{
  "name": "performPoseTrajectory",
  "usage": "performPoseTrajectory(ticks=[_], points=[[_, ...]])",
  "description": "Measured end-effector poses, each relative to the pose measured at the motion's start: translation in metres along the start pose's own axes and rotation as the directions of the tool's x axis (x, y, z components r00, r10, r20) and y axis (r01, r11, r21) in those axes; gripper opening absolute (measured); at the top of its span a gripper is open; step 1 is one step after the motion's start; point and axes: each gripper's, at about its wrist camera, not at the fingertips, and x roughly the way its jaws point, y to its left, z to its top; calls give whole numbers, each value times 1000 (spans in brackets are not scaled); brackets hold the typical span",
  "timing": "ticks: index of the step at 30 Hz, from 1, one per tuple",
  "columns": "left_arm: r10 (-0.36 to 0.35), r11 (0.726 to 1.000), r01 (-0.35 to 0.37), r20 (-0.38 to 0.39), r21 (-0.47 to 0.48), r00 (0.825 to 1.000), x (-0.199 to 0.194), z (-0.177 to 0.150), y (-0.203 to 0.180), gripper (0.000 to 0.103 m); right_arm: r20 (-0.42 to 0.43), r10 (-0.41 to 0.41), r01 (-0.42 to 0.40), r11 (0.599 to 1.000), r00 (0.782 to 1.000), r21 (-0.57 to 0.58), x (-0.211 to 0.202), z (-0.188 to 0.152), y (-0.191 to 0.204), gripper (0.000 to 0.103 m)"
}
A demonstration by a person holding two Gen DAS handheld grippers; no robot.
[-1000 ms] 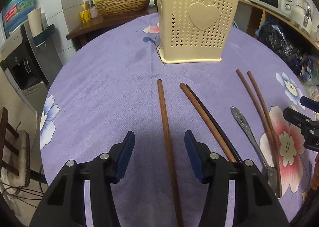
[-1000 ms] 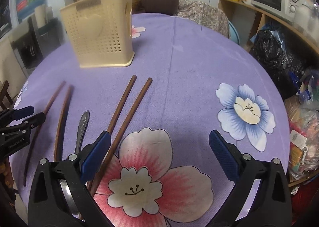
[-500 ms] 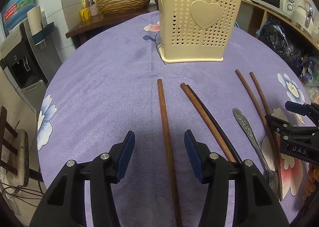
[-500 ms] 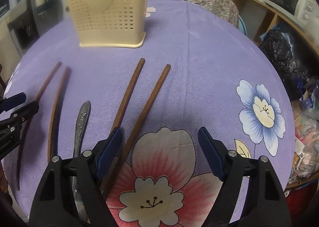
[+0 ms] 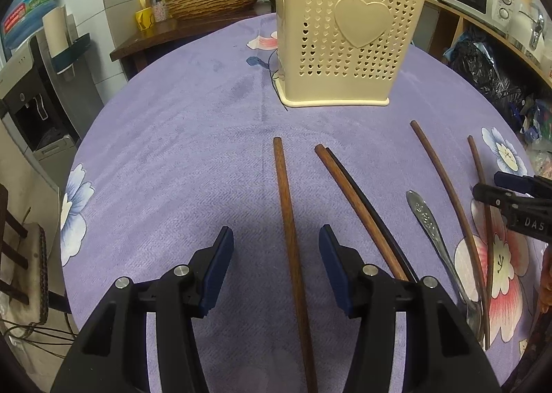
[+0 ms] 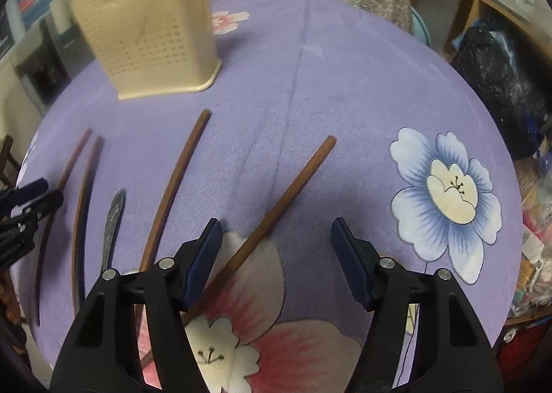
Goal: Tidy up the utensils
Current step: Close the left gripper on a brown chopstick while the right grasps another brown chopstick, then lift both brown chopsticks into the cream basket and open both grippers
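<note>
Your left gripper (image 5: 276, 260) gapes wide astride a chopstick (image 5: 291, 237) lying lengthwise toward the basket (image 5: 345, 34); your right gripper (image 6: 276, 255) is wide too

Purple floral tablecloth (image 5: 179, 137) (cream holder (image 5: 348, 48))

Both grippers low and forward, jaws apart, nothing held.

The left gripper (image 5: 275, 265) points ahead with its blue-padded fingers (image 5: 218, 267) spread wide and empty. The right gripper (image 6: 276, 255) has its jaws parted wider than the left's, the pads (image 6: 351, 262) clear of any contact. From the left wrist view, the right gripper's black tips (image 5: 514, 193) show at the far right edge; from the right wrist view, the left gripper's tips (image 6: 24, 199) show at the far left edge.
</note>
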Motion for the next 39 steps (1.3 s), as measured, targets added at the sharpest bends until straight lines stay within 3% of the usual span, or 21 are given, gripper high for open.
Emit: performPoseTrajectory(ticks=[4,8,10,12,13,24,29,34,39], points=[[11,1000,-11,-5,13,1000,8,10,0,45,11,-22,21,1000,1000,23,8,12,-3,59],[18,1000,-18,-20,15,1000,18,25,1,30,17,-22,21,999,1000,29,17,29,-2,48],[24,999,-23,-36,32,999,24,35,-1,23,19,-26,25,999,999,23,23,39,4,35],[36,997,-33,-49,65,998,28,42,-7,10,13,-13,12,999,1000,32,28,50,9,21],[40,997,-35,-62,74,997,31,46,-10,10,11,-3,3,999,1000,36,30,54,10,18],[35,996,-30,-57,87,998,30,48,-15,9,20,14,-13,1000,1000,-17,35,64,24,14],[7,997,-5,-28,72,1000,28,47,-11,9,54,76,-78,997,996,27,29,60,12,13],[-3,998,-1,63,60,998,3,51,-9,9,131,156,-164,985,979,50,3,57,3,10],[-52,999,49,186,20,981,-44,56,-2,9,248,188,-201,979,950,31,-42,53,-5,9]])
